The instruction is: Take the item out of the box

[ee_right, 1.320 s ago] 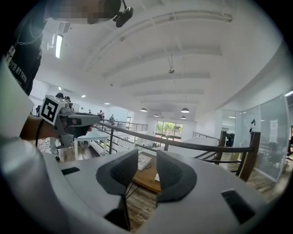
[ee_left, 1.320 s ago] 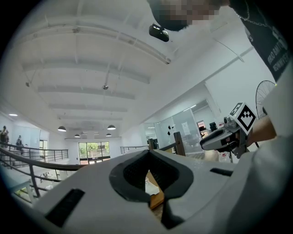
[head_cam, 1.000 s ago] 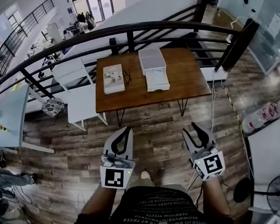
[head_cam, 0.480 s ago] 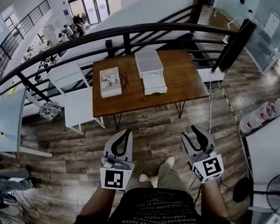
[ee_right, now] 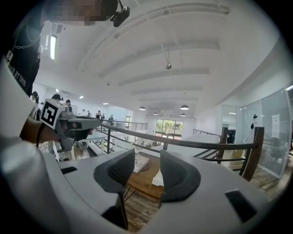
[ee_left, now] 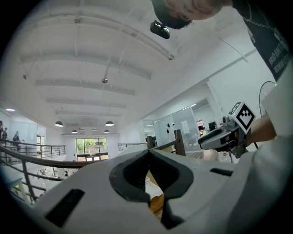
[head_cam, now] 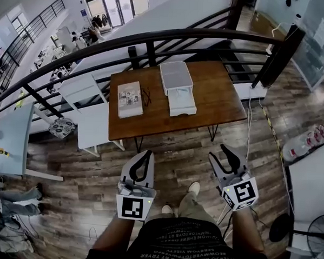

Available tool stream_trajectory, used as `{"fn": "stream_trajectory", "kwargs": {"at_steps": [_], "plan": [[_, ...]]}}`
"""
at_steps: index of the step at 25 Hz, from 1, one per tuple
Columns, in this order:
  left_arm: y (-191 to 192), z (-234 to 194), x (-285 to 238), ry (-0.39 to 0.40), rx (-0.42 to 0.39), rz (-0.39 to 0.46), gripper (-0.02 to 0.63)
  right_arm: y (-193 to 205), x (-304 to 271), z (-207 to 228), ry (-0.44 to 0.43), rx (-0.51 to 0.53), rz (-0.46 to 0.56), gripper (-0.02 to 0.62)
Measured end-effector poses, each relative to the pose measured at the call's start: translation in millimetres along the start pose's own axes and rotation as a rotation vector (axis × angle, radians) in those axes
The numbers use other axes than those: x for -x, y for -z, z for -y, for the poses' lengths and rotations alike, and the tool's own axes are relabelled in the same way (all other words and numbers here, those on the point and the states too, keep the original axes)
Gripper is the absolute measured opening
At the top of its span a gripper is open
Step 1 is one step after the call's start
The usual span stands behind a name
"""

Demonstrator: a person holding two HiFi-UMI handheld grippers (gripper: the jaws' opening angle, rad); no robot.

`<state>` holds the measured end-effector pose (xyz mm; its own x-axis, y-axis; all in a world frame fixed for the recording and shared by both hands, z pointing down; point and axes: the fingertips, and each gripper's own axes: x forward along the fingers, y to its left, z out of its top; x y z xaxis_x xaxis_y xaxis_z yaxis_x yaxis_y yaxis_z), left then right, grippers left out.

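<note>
Box lies open at the middle of the table; I can't make out its white contents. My left gripper is pinched closed and empty. My right gripper gapes with nothing between. Both hang well short of the table.

Box is sitting on the middle of the counter. Book is lying on the counter's left part. Railing is running behind the counter.
</note>
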<state>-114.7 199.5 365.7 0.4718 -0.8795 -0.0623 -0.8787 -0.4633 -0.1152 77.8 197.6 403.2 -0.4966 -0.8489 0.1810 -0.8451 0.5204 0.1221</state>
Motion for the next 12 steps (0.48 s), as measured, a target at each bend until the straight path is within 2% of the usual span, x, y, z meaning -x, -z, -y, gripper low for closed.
{"fn": "stream_trajectory", "kwargs": {"at_steps": [12], "plan": [[10, -7, -80, -0.039, 0.003, -0.028, 0.006, -1, -59, 63, -0.065, 0.0, 0.004, 0.172]]}}
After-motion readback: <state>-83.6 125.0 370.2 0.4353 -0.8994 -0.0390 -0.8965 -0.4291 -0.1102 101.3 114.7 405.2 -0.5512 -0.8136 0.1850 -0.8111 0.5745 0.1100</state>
